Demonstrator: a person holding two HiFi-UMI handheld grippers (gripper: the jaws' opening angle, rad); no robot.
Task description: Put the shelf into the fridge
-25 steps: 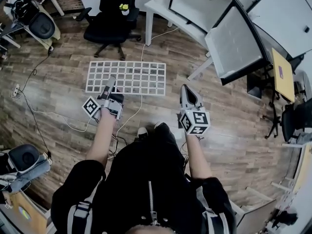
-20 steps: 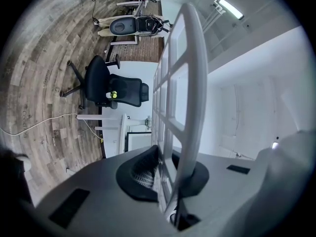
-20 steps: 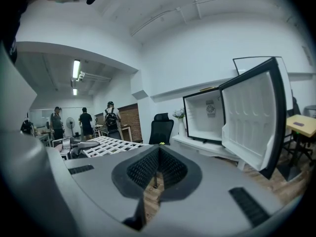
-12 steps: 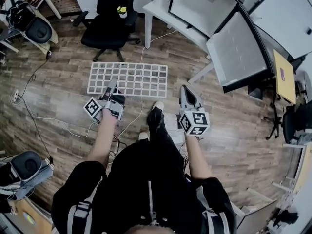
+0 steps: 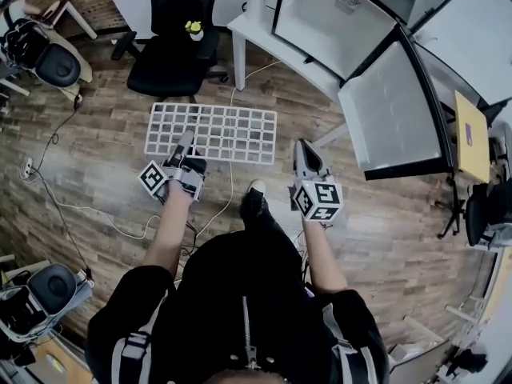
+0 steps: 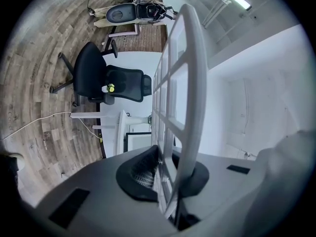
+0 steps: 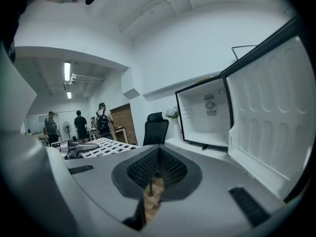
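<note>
Left claw (image 5: 186, 142) clamps the shelf (image 5: 233, 123) by its near edge.

- Right gripper (image 7: 158, 157): jaws closed together, nothing between them.
- Fridge (image 7: 205, 117) stands open, far right; its door (image 7: 269, 122) swung out, near right.
- White grid shelf (image 7: 106, 146) at left, lying level.
- Black chair (image 7: 155, 127) far centre; three people (image 7: 79, 125) far left.

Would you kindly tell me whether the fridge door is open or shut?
Open: the door stands swung wide from the fridge, baring its white inside.
</note>
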